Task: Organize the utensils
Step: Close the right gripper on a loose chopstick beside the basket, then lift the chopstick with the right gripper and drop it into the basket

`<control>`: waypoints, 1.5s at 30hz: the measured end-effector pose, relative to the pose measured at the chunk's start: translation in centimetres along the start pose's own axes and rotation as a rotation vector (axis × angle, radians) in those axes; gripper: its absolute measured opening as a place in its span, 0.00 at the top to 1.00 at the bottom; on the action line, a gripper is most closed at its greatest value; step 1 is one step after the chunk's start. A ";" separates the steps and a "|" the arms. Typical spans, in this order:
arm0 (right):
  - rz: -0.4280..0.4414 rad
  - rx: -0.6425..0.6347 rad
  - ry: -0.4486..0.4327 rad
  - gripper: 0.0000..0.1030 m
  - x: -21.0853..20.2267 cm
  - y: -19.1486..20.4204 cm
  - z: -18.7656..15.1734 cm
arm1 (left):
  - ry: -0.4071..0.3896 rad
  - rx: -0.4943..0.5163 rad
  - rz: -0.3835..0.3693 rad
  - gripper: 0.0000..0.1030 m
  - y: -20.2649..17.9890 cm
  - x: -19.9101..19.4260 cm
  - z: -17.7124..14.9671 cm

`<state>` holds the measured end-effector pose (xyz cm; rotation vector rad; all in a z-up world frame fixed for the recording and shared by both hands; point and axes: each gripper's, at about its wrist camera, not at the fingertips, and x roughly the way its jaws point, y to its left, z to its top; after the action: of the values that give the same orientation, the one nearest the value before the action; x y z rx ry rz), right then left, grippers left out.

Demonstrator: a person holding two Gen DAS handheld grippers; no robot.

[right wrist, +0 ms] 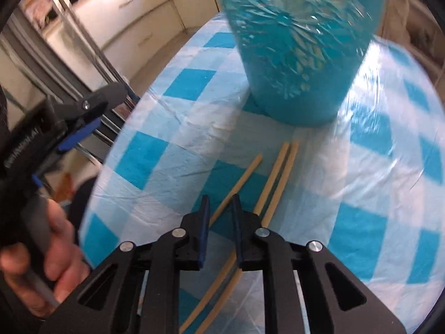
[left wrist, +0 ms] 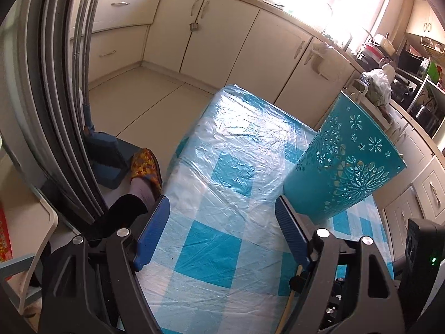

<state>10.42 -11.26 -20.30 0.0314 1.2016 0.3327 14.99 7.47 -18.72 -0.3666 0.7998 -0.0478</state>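
Note:
A teal cut-out utensil holder [left wrist: 342, 161] [right wrist: 300, 55] stands upright on the blue-and-white checked table [left wrist: 222, 167] [right wrist: 167, 144]. Three wooden chopsticks [right wrist: 272, 178] lie on the cloth in front of the holder. My right gripper [right wrist: 221, 208] hovers over their near part with its jaws only slightly apart. One chopstick [right wrist: 239, 183] shows in the narrow gap below, and the pads do not press on it. My left gripper [left wrist: 222, 222] [right wrist: 58, 158] stands wide open with nothing in it, left of the holder above the table's edge. A chopstick end [left wrist: 289, 303] shows under its right finger.
Cream kitchen cabinets [left wrist: 222, 36] line the far wall under a bright window. A cluttered counter [left wrist: 403, 89] runs along the right. Left of the table are a metal frame [left wrist: 55, 83], a blue dustpan [left wrist: 108, 161] and a person's slippered foot [left wrist: 144, 167]. A hand [right wrist: 41, 264] holds the left gripper.

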 end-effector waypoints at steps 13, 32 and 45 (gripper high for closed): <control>0.008 -0.188 0.047 0.94 1.0 1.5 1.3 | -0.011 -0.036 0.009 0.28 1.5 -0.4 0.0; 0.315 -0.062 -0.531 0.95 -17.6 -1.6 6.9 | 0.022 -0.027 0.019 0.28 1.1 0.7 -0.5; -0.012 0.081 -0.875 0.95 -14.0 -6.1 14.9 | -0.003 0.033 0.006 0.27 -1.4 -1.2 -0.8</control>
<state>21.10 -18.58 -3.30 0.2176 0.3462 0.2183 13.73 6.17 -17.96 -0.3334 0.7965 -0.0546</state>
